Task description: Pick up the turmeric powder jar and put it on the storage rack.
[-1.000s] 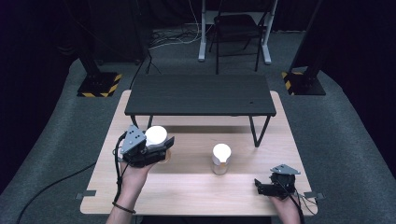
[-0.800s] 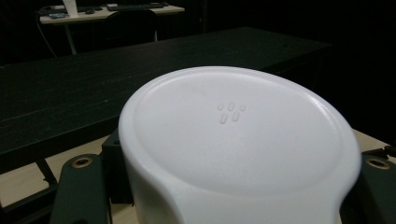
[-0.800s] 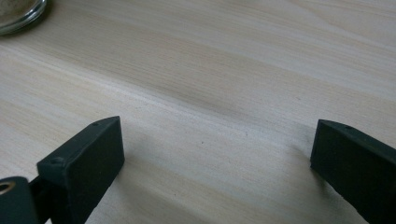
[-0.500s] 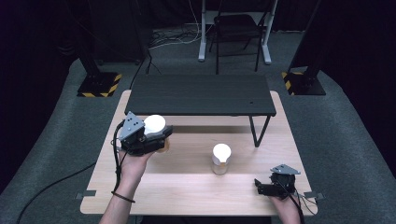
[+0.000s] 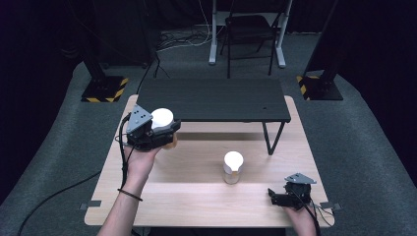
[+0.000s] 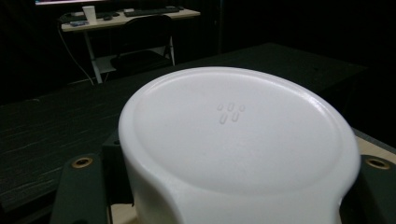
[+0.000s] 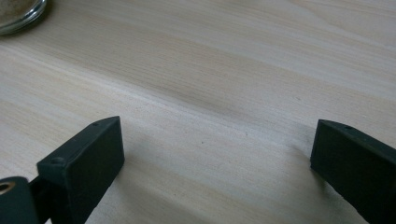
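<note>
Left claw (image 5: 164, 133): closed on a white-lidded jar (image 5: 163, 119), held clear of the desk (image 5: 196, 196) near its left rear part, just in front of the left end of the black shelf (image 5: 211, 100). In the left gripper view the jar's white lid (image 6: 238, 135) sits between the 2 jaws, which press against its sides; the lid faces up and carries a small embossed mark at its centre. The jar's contents below the lid appear tan in the high view, though little of the body is visible.

Right claw (image 5: 276, 197): resting low at the desk's front right, jaws spread wide with bare wood between them in the right gripper view, holding nothing.

A 2nd white-lidded jar (image 5: 232, 167) stands upright on the desk near its centre, well apart from the left claw and near the right one. Its glass base edge (image 7: 18, 14) shows at the top left of the right gripper view.
</note>
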`<state>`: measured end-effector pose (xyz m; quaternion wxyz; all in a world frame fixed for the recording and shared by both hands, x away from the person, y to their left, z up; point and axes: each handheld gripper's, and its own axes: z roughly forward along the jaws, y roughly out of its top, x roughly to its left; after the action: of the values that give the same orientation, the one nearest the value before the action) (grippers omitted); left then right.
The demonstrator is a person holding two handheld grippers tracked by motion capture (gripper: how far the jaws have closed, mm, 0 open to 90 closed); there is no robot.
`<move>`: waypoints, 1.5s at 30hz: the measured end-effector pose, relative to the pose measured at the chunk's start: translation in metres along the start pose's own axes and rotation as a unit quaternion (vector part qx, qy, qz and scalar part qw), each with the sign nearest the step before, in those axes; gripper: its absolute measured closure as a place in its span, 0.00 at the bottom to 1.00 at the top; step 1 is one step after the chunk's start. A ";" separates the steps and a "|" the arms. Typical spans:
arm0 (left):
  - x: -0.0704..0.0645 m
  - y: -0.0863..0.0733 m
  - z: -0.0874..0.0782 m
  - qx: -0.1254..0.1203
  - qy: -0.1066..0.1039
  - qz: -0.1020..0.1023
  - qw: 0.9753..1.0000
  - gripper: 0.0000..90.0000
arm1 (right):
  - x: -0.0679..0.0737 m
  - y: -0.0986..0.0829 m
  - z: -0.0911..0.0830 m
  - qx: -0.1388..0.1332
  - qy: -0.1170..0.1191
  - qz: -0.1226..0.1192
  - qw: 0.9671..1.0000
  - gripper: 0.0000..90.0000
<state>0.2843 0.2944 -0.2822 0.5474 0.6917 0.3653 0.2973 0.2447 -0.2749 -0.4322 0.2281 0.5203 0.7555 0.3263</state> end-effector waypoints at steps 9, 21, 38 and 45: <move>0.006 0.008 0.008 -0.002 0.010 -0.005 1.000 0.33 | 0.000 0.000 0.000 0.000 0.000 0.000 1.000 0.02; 0.006 0.021 0.020 -0.008 0.018 -0.003 1.000 0.33 | 0.000 0.000 0.000 0.000 0.000 0.000 1.000 0.02; 0.008 0.042 0.044 -0.009 0.027 -0.004 1.000 0.33 | 0.000 0.000 0.000 0.000 0.000 -0.001 1.000 0.02; 0.010 0.051 0.056 -0.007 0.028 -0.002 1.000 0.33 | 0.000 0.000 0.000 0.000 0.000 -0.001 1.000 0.02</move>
<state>0.3443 0.2662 -0.2451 0.5422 0.6786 0.3799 0.3180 0.2451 -0.2749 -0.4322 0.2278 0.5198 0.7560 0.3261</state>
